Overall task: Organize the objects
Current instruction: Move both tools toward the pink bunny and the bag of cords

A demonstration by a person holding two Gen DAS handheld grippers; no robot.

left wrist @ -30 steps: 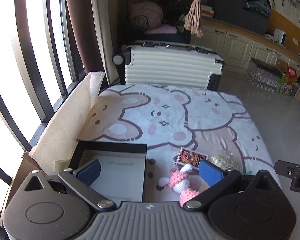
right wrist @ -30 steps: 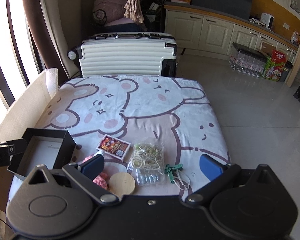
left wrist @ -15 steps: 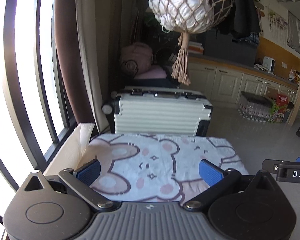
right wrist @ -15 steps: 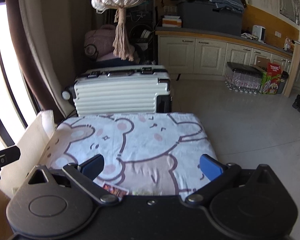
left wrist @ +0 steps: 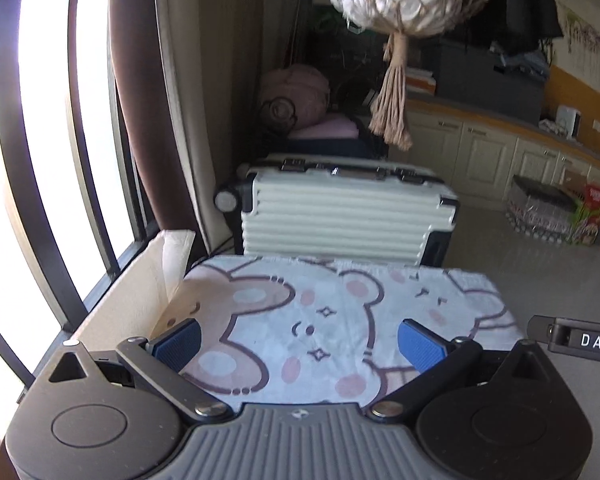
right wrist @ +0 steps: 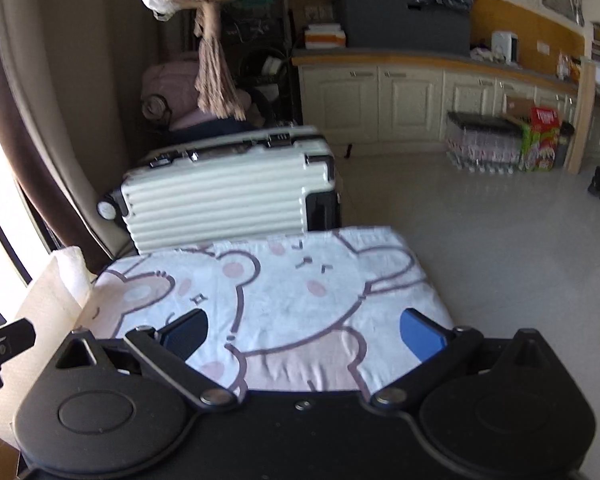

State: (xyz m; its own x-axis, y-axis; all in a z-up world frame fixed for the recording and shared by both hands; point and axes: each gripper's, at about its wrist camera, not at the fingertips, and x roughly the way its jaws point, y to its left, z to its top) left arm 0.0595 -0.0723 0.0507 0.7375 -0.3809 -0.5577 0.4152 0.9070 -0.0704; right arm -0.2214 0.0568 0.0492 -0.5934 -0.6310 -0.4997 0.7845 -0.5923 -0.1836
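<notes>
Fingers spread wide on both left gripper [left wrist: 299,338] & right gripper [right wrist: 303,330], nothing held, bear blanket [left wrist: 332,320] bare ahead, objs to organize out of view—progress can't be judged.

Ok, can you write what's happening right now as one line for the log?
left claw: open, holding nothing | right claw: open, holding nothing | both above bear blanket | suitcase behind blanket | no small items in view
</notes>
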